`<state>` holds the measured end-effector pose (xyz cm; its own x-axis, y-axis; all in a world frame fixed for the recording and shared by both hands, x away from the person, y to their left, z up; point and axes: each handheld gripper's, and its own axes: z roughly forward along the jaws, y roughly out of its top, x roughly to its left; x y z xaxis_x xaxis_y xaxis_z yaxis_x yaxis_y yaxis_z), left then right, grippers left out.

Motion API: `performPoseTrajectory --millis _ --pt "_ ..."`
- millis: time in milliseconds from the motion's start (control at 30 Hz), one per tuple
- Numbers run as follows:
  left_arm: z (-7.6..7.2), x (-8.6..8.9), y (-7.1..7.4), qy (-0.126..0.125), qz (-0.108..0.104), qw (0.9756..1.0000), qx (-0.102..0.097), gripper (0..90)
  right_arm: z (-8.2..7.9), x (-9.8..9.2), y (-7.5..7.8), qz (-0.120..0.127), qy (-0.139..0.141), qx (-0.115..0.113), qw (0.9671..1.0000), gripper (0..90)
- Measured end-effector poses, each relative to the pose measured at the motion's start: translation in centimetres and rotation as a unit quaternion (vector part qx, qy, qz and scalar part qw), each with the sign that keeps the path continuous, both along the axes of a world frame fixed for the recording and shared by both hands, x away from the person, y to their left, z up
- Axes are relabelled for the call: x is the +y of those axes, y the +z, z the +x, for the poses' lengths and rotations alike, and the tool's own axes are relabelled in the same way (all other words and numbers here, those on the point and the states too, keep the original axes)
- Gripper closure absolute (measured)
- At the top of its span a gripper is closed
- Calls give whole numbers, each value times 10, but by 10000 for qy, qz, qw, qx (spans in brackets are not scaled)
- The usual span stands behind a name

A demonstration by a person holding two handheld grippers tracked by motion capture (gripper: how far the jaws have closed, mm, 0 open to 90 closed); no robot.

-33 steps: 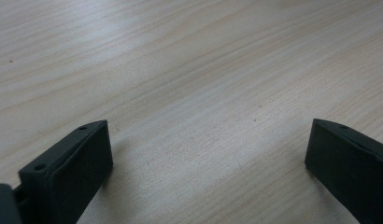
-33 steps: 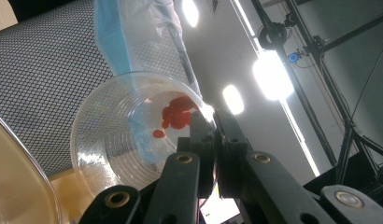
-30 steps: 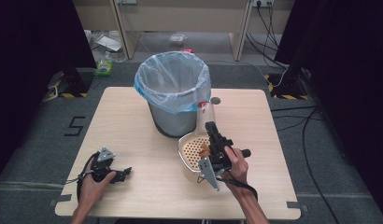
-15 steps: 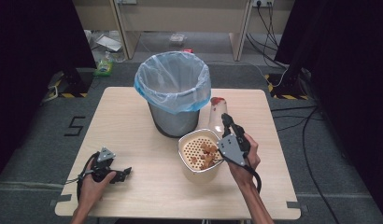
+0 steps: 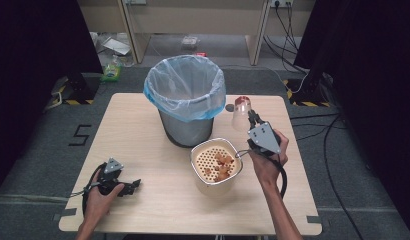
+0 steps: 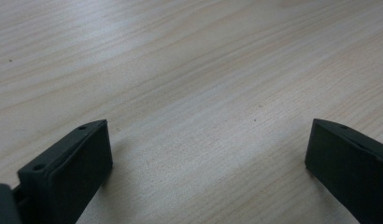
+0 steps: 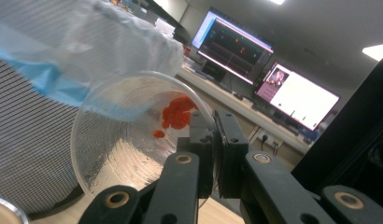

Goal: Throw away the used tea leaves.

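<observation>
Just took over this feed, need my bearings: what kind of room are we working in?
Probably a lab or recording workspace, not a kitchen: a lone wooden table on grey floor, lit monitors on a bench behind, and cables trailing over hazard-taped floor.

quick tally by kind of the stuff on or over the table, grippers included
bin with a blue liner: 1
strainer bowl with orange-brown pieces: 1
clear plastic cup with red residue: 1, pinched by its rim in the right gripper
small dark round thing beside the bin: 1
grippers: 2, right gripper and left gripper
total: 6
</observation>
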<state>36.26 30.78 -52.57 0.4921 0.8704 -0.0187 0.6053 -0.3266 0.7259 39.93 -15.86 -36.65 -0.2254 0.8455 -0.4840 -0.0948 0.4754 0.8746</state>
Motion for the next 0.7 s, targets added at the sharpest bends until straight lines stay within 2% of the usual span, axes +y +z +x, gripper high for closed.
performPoseTrajectory --millis 333,433,467,700 --pt "0 0 0 -1 -1 10000 1 0 28 -7 34 507 18 278 9983 870" --pt "0 0 0 -1 -1 10000 1 0 32 -8 40 494 -32 283 9984 870" --pt "0 0 0 1 -3 10000 0 0 37 -9 46 545 -43 287 9981 870" --pt "0 0 0 -1 5 10000 -5 0 49 -12 62 688 -83 389 9968 869"
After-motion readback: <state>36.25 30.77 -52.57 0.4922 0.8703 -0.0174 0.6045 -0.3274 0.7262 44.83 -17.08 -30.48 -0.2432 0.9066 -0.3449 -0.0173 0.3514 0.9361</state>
